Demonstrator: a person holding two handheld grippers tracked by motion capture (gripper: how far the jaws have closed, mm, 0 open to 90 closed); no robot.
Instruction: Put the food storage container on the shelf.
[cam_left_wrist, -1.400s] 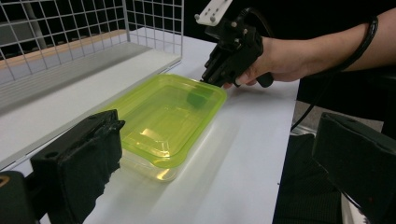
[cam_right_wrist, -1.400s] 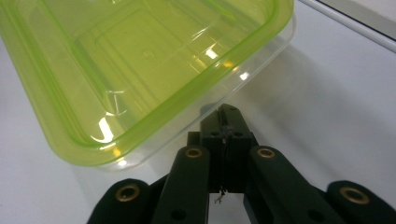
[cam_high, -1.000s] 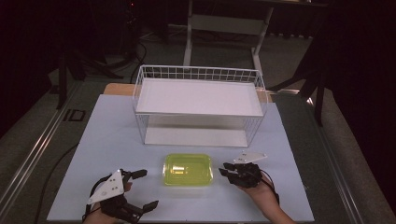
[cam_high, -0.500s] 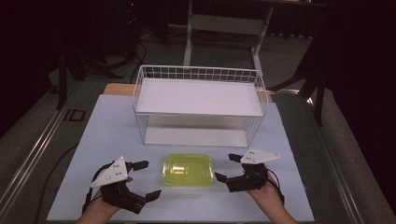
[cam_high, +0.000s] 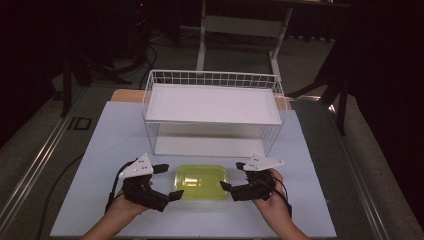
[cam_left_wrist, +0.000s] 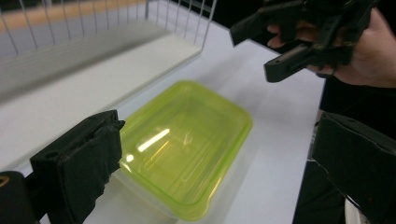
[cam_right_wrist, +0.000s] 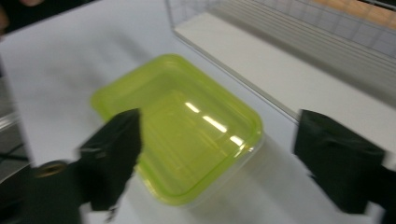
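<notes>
lower centre of the high view: yellow-green lidded clear plastic box (cam_high: 201, 181) lies between left hand-held gripper (cam_high: 169, 183) and right hand-held gripper (cam_high: 234, 176), both spread apart.

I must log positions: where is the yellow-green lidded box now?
In the high view, the box lies on the table's near edge, between the left gripper and the right gripper, before the wire rack.
</notes>
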